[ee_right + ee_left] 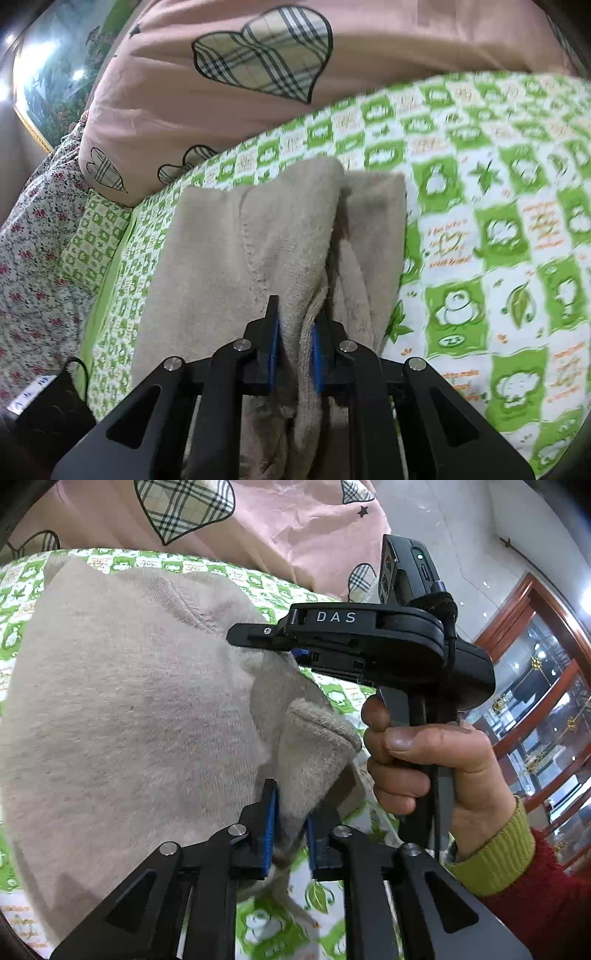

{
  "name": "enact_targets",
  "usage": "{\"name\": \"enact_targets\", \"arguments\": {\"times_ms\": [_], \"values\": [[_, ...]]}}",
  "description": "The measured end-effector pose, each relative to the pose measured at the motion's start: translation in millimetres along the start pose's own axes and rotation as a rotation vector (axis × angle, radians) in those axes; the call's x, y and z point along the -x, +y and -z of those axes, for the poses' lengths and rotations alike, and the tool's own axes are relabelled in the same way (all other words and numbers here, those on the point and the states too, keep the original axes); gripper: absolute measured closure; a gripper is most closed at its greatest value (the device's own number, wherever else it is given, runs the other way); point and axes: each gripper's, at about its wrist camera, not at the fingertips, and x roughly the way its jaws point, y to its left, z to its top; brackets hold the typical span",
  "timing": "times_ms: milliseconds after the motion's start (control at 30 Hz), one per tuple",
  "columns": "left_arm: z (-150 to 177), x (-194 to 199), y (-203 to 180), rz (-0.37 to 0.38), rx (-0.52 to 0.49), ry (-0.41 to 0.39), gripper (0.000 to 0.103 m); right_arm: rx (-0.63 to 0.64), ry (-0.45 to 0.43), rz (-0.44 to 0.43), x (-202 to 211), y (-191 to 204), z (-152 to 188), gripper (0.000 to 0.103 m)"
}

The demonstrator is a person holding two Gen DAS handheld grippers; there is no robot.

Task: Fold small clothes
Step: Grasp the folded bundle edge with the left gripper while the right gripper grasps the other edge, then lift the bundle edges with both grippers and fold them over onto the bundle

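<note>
A small beige knitted garment [122,709] lies on the green-and-white patterned bed sheet [340,698]. My left gripper [291,812] is shut on a bunched edge of it, with cloth pinched between the blue pads. The right gripper [258,637], held in a hand, shows in the left wrist view just beyond, shut on another edge of the same garment. In the right wrist view the garment [229,251] stretches away partly folded, and my right gripper [297,332] is shut on a thick fold of it.
A pink quilt with plaid hearts [229,88] is piled at the far side of the bed. A floral cloth [33,243] hangs at the left. A wooden glass cabinet [546,686] stands at the right. Bare sheet [498,240] lies to the garment's right.
</note>
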Motion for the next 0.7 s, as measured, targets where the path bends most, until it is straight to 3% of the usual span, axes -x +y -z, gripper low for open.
{"name": "enact_targets", "arguments": {"times_ms": [67, 133, 233, 333, 367, 400, 467, 700], "values": [[-0.3, 11.8, -1.8, 0.007, -0.008, -0.002, 0.077, 0.011, -0.023, 0.008, 6.8, 3.5, 0.1, 0.088], [3.7, 24.1, 1.1, 0.01, 0.001, -0.009, 0.059, -0.011, -0.018, 0.03, 5.9, -1.8, 1.5, 0.088], [8.1, 45.1, 4.2, -0.008, 0.02, -0.036, 0.044, -0.01, 0.009, 0.07, 0.3, -8.4, 7.8, 0.086], [6.7, 72.8, 23.3, -0.058, 0.053, -0.08, 0.032, -0.007, -0.004, 0.096, 10.5, -7.8, 10.5, 0.072], [3.2, 80.0, 33.3, -0.074, 0.07, -0.094, 0.031, -0.007, -0.009, 0.099, 15.1, -8.0, 11.4, 0.063], [1.7, 85.4, 41.0, -0.086, 0.086, -0.102, 0.029, -0.011, -0.014, 0.113, 19.6, -8.7, 11.9, 0.047], [-4.1, 90.6, 62.2, -0.112, 0.132, -0.113, 0.028, -0.022, -0.027, 0.138, 25.6, -12.6, 14.0, 0.032], [-27.5, 70.4, 115.4, -0.089, 0.28, -0.072, 0.024, -0.12, 0.014, 0.009, 20.4, -29.3, 17.7, 0.032]]}}
